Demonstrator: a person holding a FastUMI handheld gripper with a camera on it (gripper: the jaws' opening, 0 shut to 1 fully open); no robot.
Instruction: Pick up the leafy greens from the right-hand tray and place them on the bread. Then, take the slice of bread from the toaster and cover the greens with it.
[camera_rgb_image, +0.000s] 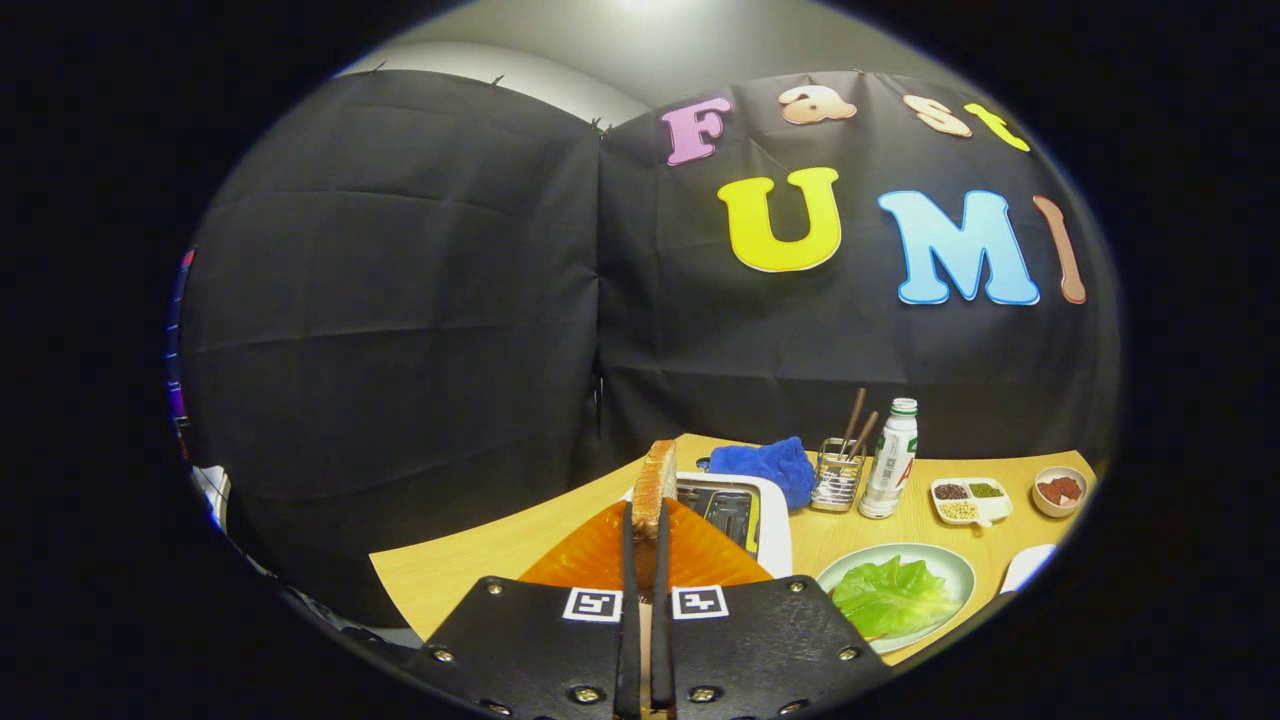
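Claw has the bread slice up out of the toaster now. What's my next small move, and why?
Probably swing right and lower toward the green plate. The claw is shut on the bread slice, held on edge above the orange tray, beside the toaster. The leafy greens lie on that plate, uncovered; I cannot see bread beneath them.

Gripper (646, 535) fingers clamp bread slice (654, 487), raised over orange tray (600, 555). Toaster (735, 510) just ahead-right, blue cloth (765, 465), holder (838, 475) & bottle (890, 460) beyond it. Plate w/ greens (893, 593) to right. Table (470, 560) left of tray is open, wall beyond
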